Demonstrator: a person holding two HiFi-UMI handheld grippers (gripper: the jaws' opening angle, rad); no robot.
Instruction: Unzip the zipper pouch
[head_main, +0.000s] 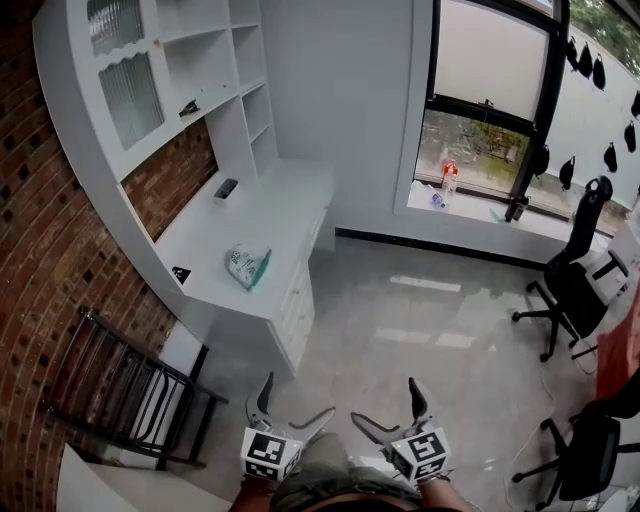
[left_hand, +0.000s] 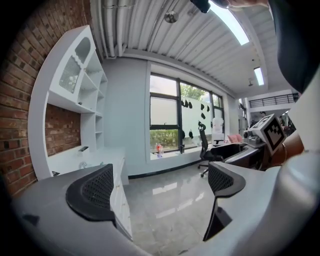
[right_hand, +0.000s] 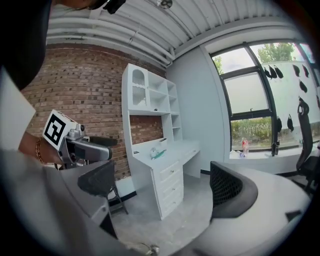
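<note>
The zipper pouch (head_main: 247, 266), pale with a green edge, lies on the white desk (head_main: 285, 205) against the brick wall, well away from me. In the right gripper view the pouch (right_hand: 158, 153) is a small patch on the desk top. My left gripper (head_main: 295, 406) and right gripper (head_main: 384, 403) hang low at the frame's bottom, side by side over the floor, both open and empty. The left gripper (left_hand: 160, 187) looks down the room past the desk's end. The right gripper (right_hand: 167, 182) points at the desk drawers, with the left gripper's marker cube (right_hand: 58, 128) beside it.
A white shelf unit (head_main: 170, 70) rises over the desk. A black metal rack (head_main: 125, 395) stands by the brick wall at left. Black office chairs (head_main: 570, 280) stand at right near the window (head_main: 490, 100), with bottles (head_main: 448, 180) on the sill.
</note>
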